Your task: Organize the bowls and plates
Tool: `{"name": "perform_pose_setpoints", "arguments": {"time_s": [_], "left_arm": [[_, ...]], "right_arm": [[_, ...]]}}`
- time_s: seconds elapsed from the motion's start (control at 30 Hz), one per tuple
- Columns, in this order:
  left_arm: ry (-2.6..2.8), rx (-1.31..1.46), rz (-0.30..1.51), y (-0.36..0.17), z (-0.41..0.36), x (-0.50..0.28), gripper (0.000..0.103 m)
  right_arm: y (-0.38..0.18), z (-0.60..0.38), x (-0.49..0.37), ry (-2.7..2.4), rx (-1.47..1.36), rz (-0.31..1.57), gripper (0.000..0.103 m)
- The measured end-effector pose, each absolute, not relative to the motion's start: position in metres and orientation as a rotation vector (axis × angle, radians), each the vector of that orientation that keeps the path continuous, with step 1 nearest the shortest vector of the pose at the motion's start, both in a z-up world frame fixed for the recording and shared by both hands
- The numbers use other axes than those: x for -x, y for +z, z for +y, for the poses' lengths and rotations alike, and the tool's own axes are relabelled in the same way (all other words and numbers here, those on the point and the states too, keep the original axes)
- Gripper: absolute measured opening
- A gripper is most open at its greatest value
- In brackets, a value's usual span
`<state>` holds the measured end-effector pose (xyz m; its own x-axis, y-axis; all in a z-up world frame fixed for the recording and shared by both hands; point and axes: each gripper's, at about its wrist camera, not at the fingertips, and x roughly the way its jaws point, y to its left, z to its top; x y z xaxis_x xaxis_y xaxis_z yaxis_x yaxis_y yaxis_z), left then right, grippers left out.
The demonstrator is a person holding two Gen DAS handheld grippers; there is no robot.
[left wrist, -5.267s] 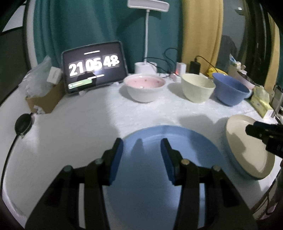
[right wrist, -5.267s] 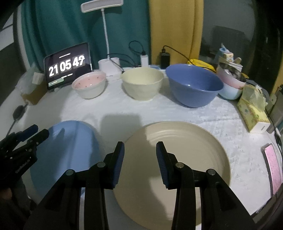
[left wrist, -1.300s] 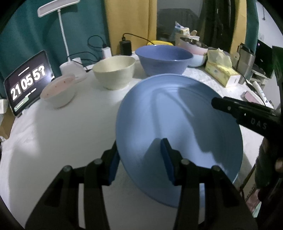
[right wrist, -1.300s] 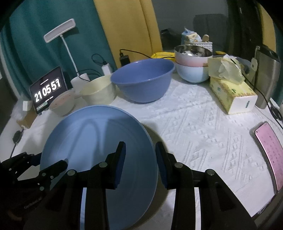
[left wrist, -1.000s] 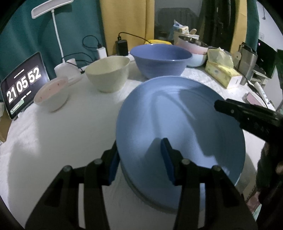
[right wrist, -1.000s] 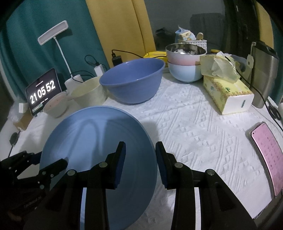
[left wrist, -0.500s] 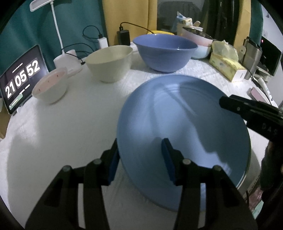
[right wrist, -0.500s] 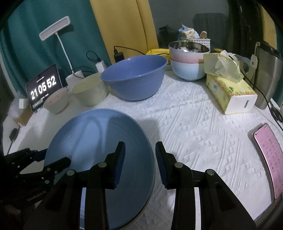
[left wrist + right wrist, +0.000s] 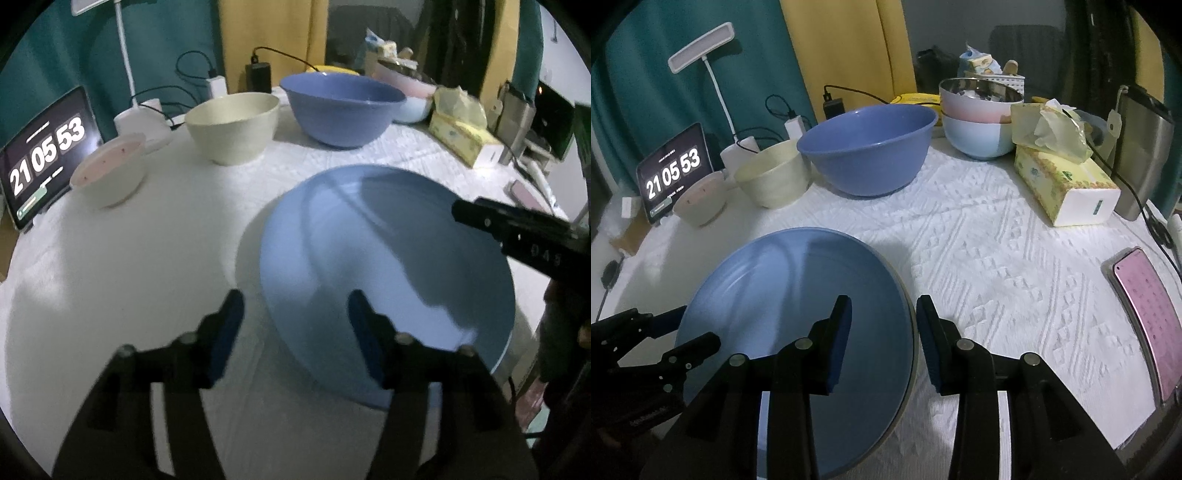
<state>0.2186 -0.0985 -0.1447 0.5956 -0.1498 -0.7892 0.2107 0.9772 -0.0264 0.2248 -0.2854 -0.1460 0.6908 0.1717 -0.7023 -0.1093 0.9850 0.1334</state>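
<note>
A large blue plate point(image 9: 798, 314) lies flat near the table's front edge. The thin rim of a cream plate point(image 9: 913, 354) shows beneath it. My right gripper point(image 9: 884, 332) straddles the plate's right rim. Its jaws are opening, the pads clear of the rim. My left gripper point(image 9: 295, 321) straddles the blue plate point(image 9: 388, 258) at its left rim. Its jaws are opening wide and do not touch it. Farther back stand a pink bowl point(image 9: 701, 201), a cream bowl point(image 9: 772, 177) and a big blue bowl point(image 9: 868, 147) in a row.
A tablet clock point(image 9: 674, 173) and a desk lamp point(image 9: 701, 51) stand at the back left. Stacked bowls point(image 9: 979, 122), a tissue box point(image 9: 1063, 184) and a metal container point(image 9: 1141, 147) crowd the back right. A pink phone point(image 9: 1145, 314) lies at the right edge.
The blue plate has come down from a tilted hold to lie flat on the cream plate. Both grippers' jaws have widened, the left much more, and let go of its rim.
</note>
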Motion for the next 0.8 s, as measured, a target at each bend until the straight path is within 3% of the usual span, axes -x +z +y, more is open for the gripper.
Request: {"name": "perform_pose_setpoints", "arguments": {"time_s": [0.1,0.8], "left_arm": [[-0.189,-0.039,0.897,-0.142,-0.090,-0.219,0.062],[-0.227,0.064,0.924,-0.165,-0.093,-0.234,0.062]], "right_arm": [[-0.143,-0.286,-0.221,0.156,-0.092,0.784,0.050],[-0.169,-0.301,-0.222,0.198,-0.236,0.881,0.050]]}}
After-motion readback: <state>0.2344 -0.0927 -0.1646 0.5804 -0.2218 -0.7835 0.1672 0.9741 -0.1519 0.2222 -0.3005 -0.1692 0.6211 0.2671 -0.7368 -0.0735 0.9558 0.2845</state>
